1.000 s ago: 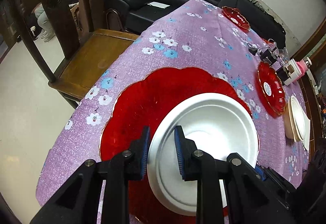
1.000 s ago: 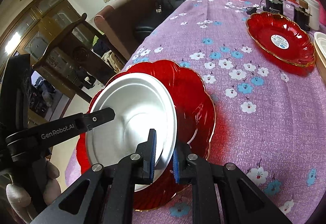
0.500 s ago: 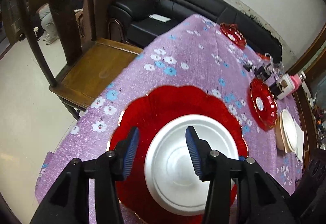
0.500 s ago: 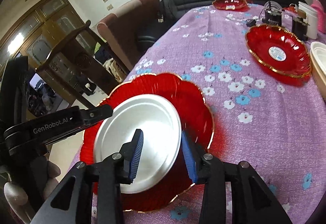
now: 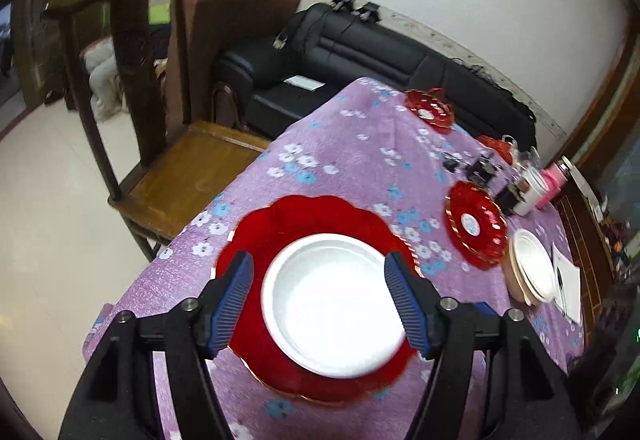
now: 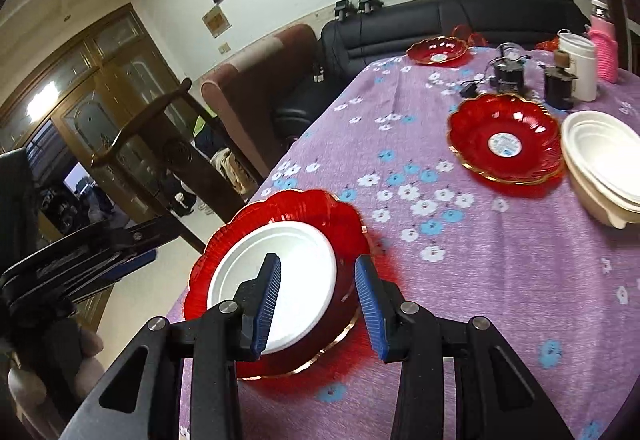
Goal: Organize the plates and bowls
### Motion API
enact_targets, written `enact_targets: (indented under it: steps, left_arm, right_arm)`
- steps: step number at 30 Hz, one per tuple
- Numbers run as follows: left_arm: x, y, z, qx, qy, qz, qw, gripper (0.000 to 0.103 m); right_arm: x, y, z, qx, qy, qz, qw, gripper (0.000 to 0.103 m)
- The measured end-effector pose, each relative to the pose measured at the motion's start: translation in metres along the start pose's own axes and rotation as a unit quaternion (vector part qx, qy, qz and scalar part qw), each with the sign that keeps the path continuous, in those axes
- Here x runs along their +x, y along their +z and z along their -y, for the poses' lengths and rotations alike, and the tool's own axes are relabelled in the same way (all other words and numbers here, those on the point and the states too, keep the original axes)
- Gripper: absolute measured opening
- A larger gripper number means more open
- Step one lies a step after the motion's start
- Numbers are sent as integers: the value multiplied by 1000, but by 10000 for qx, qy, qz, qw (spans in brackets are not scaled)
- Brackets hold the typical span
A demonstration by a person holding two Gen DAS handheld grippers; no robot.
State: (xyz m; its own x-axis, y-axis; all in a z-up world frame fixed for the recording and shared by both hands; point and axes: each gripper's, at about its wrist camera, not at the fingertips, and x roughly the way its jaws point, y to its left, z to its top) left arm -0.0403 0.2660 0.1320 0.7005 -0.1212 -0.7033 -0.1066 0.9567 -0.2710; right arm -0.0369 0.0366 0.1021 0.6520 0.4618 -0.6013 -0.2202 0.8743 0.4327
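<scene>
A white plate (image 5: 332,304) lies inside a large red scalloped plate (image 5: 256,232) near the table's corner; both also show in the right wrist view, the white plate (image 6: 296,252) on the red plate (image 6: 344,216). My left gripper (image 5: 320,304) is open and empty, raised above the white plate. My right gripper (image 6: 318,304) is open and empty, above the red plate's near rim. A second red plate (image 6: 504,140) and stacked white bowls (image 6: 604,164) sit farther along the table.
The table has a purple flowered cloth (image 6: 480,280). A third red plate (image 6: 438,50), small black devices (image 6: 508,74), a white cup (image 6: 578,64) and a pink bottle (image 6: 604,48) stand at the far end. A wooden chair (image 5: 188,168) stands beside the corner.
Both grippers let go of the white plate, opened wide and pulled up and back. The white plate now lies flat in the large red plate.
</scene>
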Motion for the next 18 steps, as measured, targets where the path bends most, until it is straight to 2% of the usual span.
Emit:
enact_targets:
  steps: [6,18]
  left_arm:
    - [-22,-18,41,438,-221,109,9987,69]
    - [-37,-63,107,1027,-587,3,9930,70]
  right_arm:
    - [-25,-2,18,112,-37,143,9998,43]
    - [-75,-12,63,396,-253,411,9980,43]
